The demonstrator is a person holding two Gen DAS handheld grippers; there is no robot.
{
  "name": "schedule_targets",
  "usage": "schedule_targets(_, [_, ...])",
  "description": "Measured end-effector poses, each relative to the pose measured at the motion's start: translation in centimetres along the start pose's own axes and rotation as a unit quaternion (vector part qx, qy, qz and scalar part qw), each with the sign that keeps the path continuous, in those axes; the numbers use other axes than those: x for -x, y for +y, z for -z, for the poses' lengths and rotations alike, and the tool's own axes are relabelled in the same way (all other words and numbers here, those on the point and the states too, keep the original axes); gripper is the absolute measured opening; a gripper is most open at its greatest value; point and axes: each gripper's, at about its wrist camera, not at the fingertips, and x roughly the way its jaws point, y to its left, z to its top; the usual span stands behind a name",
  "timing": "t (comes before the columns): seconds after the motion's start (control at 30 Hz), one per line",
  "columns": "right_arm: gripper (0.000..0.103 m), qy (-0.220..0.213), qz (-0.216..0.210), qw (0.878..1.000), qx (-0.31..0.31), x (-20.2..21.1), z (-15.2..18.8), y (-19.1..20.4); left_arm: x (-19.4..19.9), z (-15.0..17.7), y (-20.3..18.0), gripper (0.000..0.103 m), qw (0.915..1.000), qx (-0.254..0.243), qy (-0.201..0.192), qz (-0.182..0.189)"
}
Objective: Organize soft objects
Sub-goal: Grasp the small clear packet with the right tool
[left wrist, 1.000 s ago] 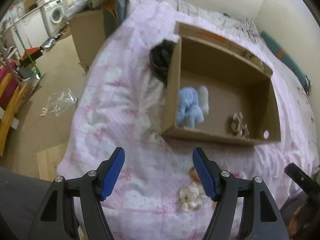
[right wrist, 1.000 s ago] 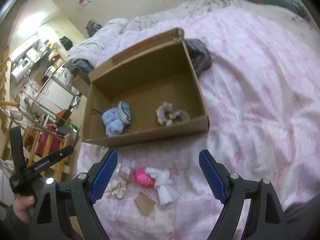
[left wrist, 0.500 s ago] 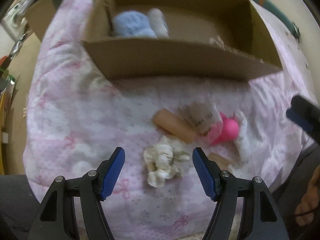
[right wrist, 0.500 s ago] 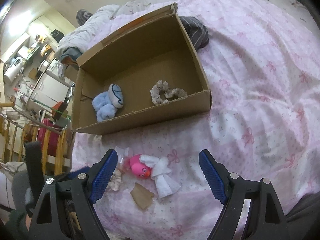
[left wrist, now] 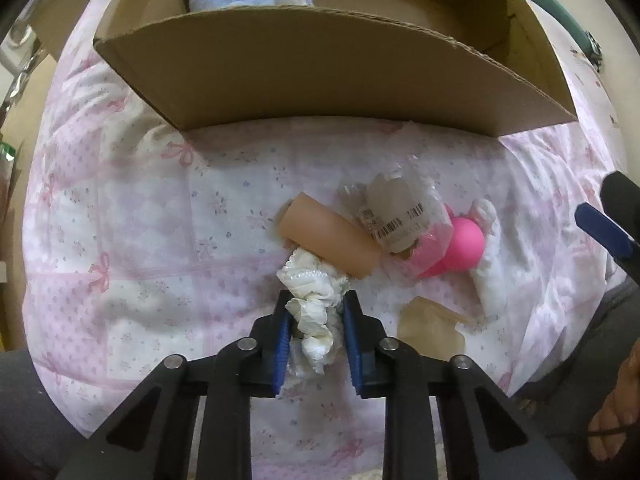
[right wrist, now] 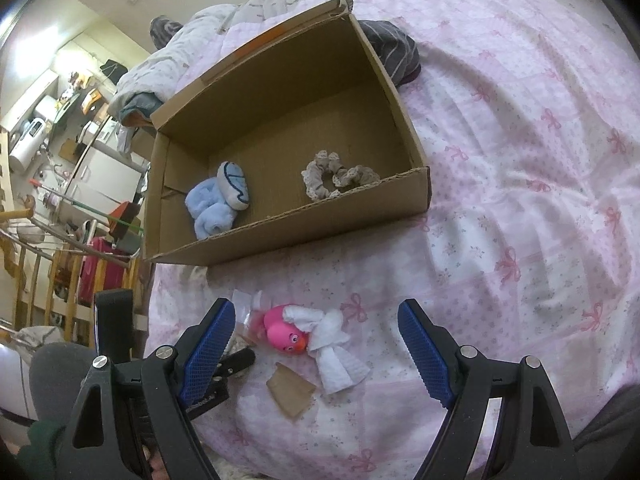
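Left gripper (left wrist: pixel 314 332): jaws closing, narrow, with the white scrunchie (left wrist: pixel 314 304) bunched between the pads; pads look pressed on its near end. Right gripper (right wrist: pixel 316 352): jaws wide, empty, hovering over the pink toy (right wrist: pixel 286 332) and its white cloth (right wrist: pixel 332 344).

Scrunchie lies on the pink quilt (left wrist: pixel 140 220), near side of the box (left wrist: pixel 320 72), its far end touching the tan tube (left wrist: pixel 328 240).

Risks, as I judge them:
- Grip is on one end only; fabric may slide out on the lift.
- Pads may pinch quilt along with it.
- Far end could drag the tube or the plastic bag (left wrist: pixel 396 212).
- Box's near wall could snag it.
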Motion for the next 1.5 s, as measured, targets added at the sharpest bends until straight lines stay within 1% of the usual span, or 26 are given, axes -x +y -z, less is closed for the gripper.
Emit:
schedule_targets(0.07, [0.089,0.002,0.0,1.0,-0.003,-0.2,0.0,-0.1,0.5,0.0,0.2,0.02,1.0,0.002,-0.005,-0.001])
schedule_targets(0.13, [0.089,0.007,0.001,1.0,-0.001,-0.4,0.0,0.0,1.5,0.3,0.9,0.02,0.9998,0.015,-0.016,0.003])
schedule_targets(0.23, [0.089,0.029,-0.009,1.0,0.005,-1.0,0.3,0.2,3.9,0.6,2.1,0.02,0.9983,0.039,-0.041,0.014])
schedule_targets(0.27, [0.089,0.039,-0.019,0.999,0.006,-1.2,0.5,0.3,4.8,0.7,2.5,0.02,0.9973,0.049,-0.052,0.018])
schedule_targets(0.37, [0.087,0.092,-0.08,0.992,-0.009,-2.4,1.2,0.4,6.9,1.2,3.7,0.02,0.9942,0.072,-0.078,0.021])
schedule_targets(0.4, [0.082,0.107,-0.095,0.99,-0.01,-2.8,1.6,0.7,7.5,1.5,4.2,0.02,0.9926,0.083,-0.087,0.019])
schedule_targets(0.47, [0.079,0.13,-0.105,0.986,0.006,-3.5,2.3,1.6,7.8,2.1,4.5,0.02,0.9907,0.095,-0.095,0.021])
schedule_targets(0.53, [0.078,0.139,-0.089,0.985,0.041,-4.1,2.7,2.8,8.1,2.3,5.0,0.02,0.9885,0.107,-0.104,0.024])
schedule_targets(0.6, [0.078,0.145,-0.062,0.983,0.09,-4.8,3.4,4.2,8.8,2.3,5.0,0.02,0.9868,0.108,-0.118,0.024])
schedule_targets(0.63, [0.078,0.149,-0.04,0.98,0.125,-5.4,3.8,5.1,9.1,2.2,5.1,0.02,0.9862,0.108,-0.123,0.024])
schedule_targets(0.7, [0.078,0.155,0.0,0.97,0.184,-6.5,4.8,6.5,9.2,2.3,5.2,0.02,0.9852,0.109,-0.131,0.023])
schedule_targets(0.73, [0.078,0.16,0.024,0.962,0.22,-7.1,5.4,7.2,9.3,2.3,5.4,0.02,0.9851,0.11,-0.13,0.023])
schedule_targets(0.77, [0.078,0.164,0.037,0.955,0.243,-7.7,5.9,7.7,9.1,2.4,5.3,0.02,0.9851,0.111,-0.129,0.024])
schedule_targets(0.83, [0.074,0.167,0.062,0.945,0.275,-8.5,6.5,8.2,8.9,2.2,5.2,0.02,0.9852,0.113,-0.126,0.024])
schedule_targets(0.87, [0.066,0.167,0.071,0.942,0.283,-8.9,6.7,8.3,8.8,2.2,5.3,0.02,0.9852,0.113,-0.126,0.024])
schedule_targets(0.93, [0.06,0.177,0.084,0.939,0.282,-9.8,6.7,8.0,8.7,2.0,5.3,0.02,0.9853,0.114,-0.124,0.024])
schedule_targets(1.0, [0.051,0.18,0.087,0.941,0.273,-10.4,6.6,7.5,8.5,1.9,5.3,0.02,0.9854,0.117,-0.12,0.026])
schedule_targets(1.03, [0.048,0.18,0.085,0.942,0.27,-10.6,6.4,7.4,8.3,1.9,5.3,0.02,0.9855,0.119,-0.118,0.027])
schedule_targets(1.07, [0.039,0.179,0.08,0.943,0.268,-10.5,6.3,7.4,8.3,1.9,5.3,0.02,0.9855,0.119,-0.117,0.029])
schedule_targets(1.1, [0.035,0.179,0.074,0.944,0.267,-10.6,6.1,7.4,8.3,1.8,5.3,0.02,0.9854,0.119,-0.118,0.031])
schedule_targets(1.23, [0.033,0.179,0.071,0.941,0.279,-10.7,6.4,8.0,9.0,1.9,4.5,0.02,0.9844,0.103,-0.141,0.025])
schedule_targets(1.3, [0.02,0.178,0.068,0.941,0.279,-10.6,6.7,8.3,9.1,1.8,4.2,0.02,0.9845,0.096,-0.145,0.022])
schedule_targets(1.37, [0.014,0.176,0.065,0.944,0.273,-10.4,6.7,8.2,9.0,1.8,4.1,0.02,0.9849,0.094,-0.144,0.02])
schedule_targets(1.4, [0.011,0.175,0.062,0.945,0.269,-10.2,7.1,8.4,9.0,1.8,4.2,0.02,0.9849,0.095,-0.144,0.019])
schedule_targets(1.5, [0.011,0.166,0.067,0.946,0.269,-9.8,6.9,8.1,9.0,1.8,4.4,0.02,0.9839,0.099,-0.149,0.008])
